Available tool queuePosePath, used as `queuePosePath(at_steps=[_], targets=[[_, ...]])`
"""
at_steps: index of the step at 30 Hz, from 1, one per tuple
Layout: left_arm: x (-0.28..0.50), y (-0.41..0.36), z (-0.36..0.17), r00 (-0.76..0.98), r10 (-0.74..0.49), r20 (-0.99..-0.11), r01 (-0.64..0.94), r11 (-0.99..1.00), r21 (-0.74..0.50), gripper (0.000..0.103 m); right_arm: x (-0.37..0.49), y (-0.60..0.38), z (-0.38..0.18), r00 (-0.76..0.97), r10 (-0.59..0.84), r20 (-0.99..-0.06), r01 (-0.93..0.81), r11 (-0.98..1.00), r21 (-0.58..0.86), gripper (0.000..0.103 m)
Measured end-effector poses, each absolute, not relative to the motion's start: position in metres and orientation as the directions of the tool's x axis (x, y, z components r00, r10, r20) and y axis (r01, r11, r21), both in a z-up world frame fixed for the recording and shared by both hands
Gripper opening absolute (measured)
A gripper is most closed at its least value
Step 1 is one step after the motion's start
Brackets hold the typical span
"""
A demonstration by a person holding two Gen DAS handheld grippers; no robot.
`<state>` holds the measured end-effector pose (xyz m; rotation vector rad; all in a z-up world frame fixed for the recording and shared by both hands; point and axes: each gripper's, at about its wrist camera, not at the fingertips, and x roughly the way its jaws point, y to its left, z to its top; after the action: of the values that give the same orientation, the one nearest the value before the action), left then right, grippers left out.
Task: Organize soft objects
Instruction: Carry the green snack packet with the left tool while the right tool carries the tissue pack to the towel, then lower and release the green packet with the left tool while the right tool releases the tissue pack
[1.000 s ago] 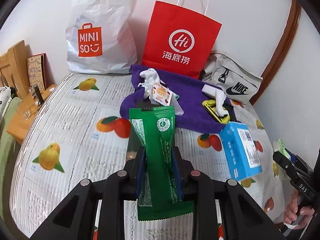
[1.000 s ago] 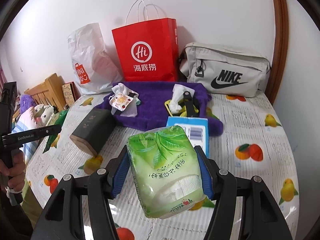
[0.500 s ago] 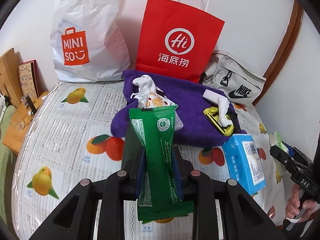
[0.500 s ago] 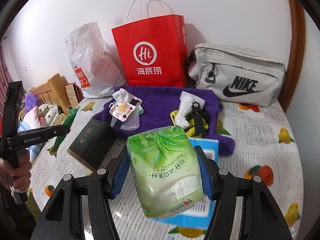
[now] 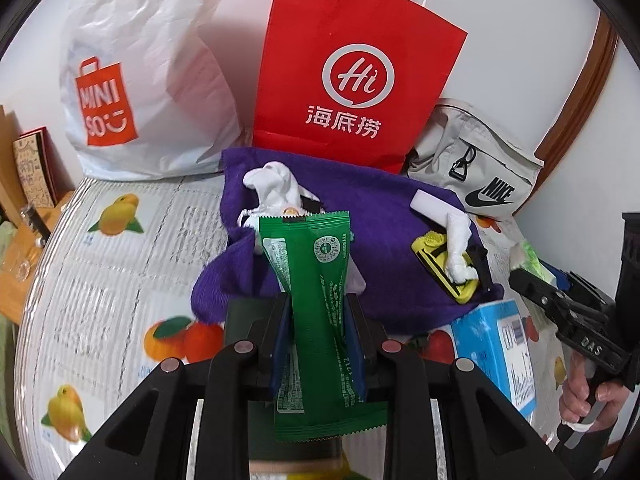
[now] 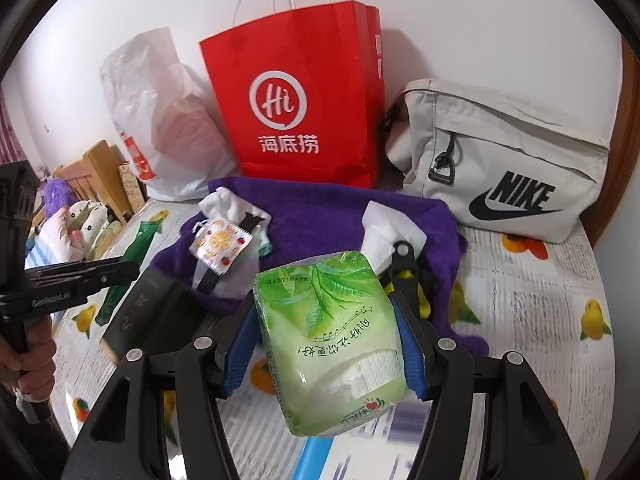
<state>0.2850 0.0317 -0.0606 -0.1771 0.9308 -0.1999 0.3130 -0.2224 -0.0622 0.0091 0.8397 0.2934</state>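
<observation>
Left wrist: left tool (image 5: 318, 344) pinches the green packet (image 5: 316, 304) mid-body, top end standing free above the purple towel (image 5: 380, 236) on the bed. I'd carry it level toward the red bag (image 5: 352, 76) — the packet is limp, so no fast swings.

Right wrist: right tool (image 6: 326, 344) clamps the tissue pack (image 6: 332, 332) by its sides, hanging over the bed near the towel (image 6: 320, 208). Squashy — I'd keep the squeeze steady, clear the clips and pouches, release only when inside the bag (image 6: 296, 108).

Paper bag (image 5: 352, 80) behind towel (image 5: 360, 208), between plastic bag (image 5: 144, 80) and pouch (image 5: 476, 160).
</observation>
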Motion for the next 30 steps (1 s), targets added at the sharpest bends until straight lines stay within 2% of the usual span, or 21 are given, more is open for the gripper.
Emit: queuePosePath(at_steps=[13, 30], targets=[[0.344, 0.022, -0.081, 0.526, -0.273, -0.806, 0.096, 0.960, -0.263, 0.026, 0.388, -0.206, -0.091, 0.555, 0.222, -0.802, -0.279, 0.958, 0.073, 0.062], [0.403, -0.010, -0.112, 0.445, -0.296, -0.845, 0.102, 0.954, -0.281, 0.027, 0.407, -0.208, -0.117, 0.502, 0.213, -0.839, -0.298, 0.952, 0.063, 0.062]])
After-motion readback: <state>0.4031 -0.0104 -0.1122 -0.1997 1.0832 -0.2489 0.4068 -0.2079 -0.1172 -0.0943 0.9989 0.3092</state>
